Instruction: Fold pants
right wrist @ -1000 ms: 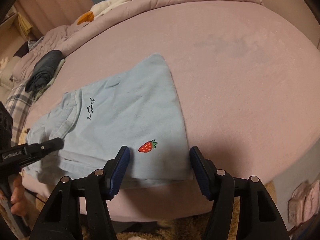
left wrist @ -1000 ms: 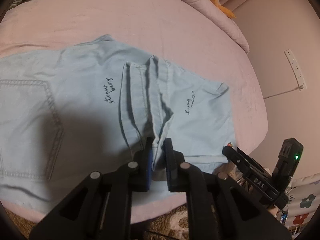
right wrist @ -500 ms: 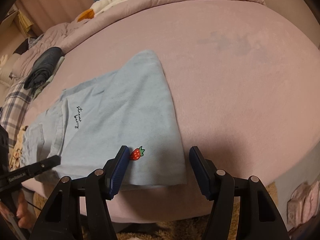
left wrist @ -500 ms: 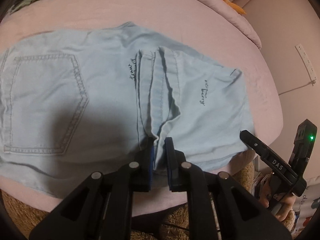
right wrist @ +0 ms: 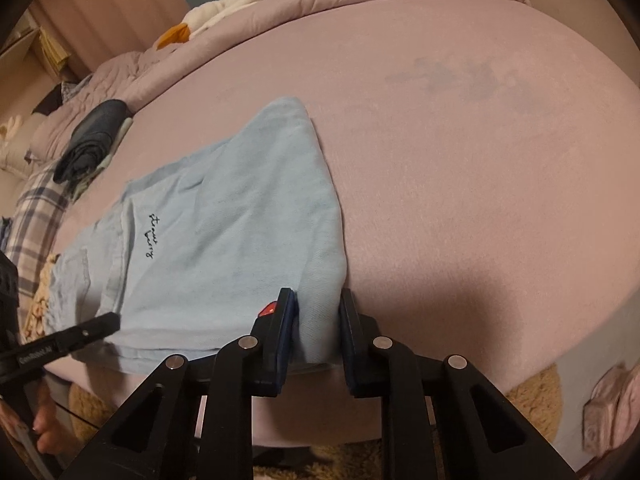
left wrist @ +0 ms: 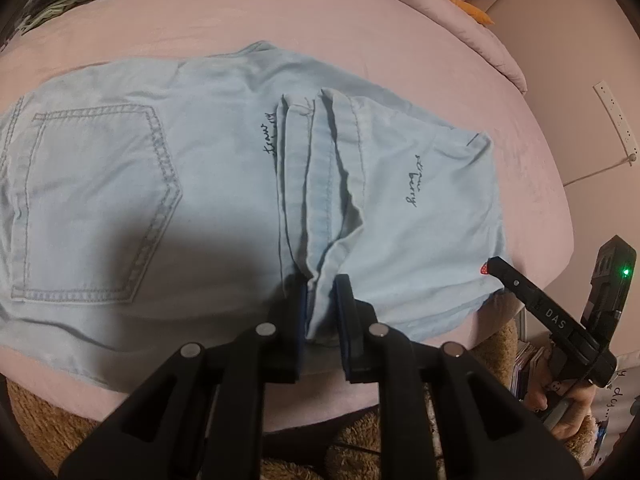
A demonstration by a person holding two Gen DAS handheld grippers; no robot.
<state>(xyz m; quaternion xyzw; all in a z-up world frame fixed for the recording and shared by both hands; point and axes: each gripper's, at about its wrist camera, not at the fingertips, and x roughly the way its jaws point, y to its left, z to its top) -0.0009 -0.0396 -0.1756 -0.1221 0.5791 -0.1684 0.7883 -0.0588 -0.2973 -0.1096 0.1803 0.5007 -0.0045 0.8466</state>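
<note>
Light blue denim pants [left wrist: 168, 184] lie on a pink bed, legs folded back over the seat, a back pocket [left wrist: 96, 204] at the left. My left gripper [left wrist: 322, 300] is shut on the bunched hems of the pants at the near edge. My right gripper [right wrist: 318, 320] is shut on the near right corner of the pants [right wrist: 224, 248], beside a small red strawberry patch [right wrist: 267, 310]. The right gripper also shows in the left wrist view [left wrist: 496, 266] at the fold's right corner.
The pink bed [right wrist: 460, 160] stretches far behind the pants. A dark folded garment [right wrist: 92, 136] and plaid cloth [right wrist: 36, 216] lie at the far left. A white and orange plush [right wrist: 224, 4] rests on the quilt. A brown rug [left wrist: 52, 420] lies below the bed edge.
My right gripper has moved forward and closed on the pants corner; it was open before. My left gripper stays shut on the hems, and the view has shifted so more of the pocket shows.
</note>
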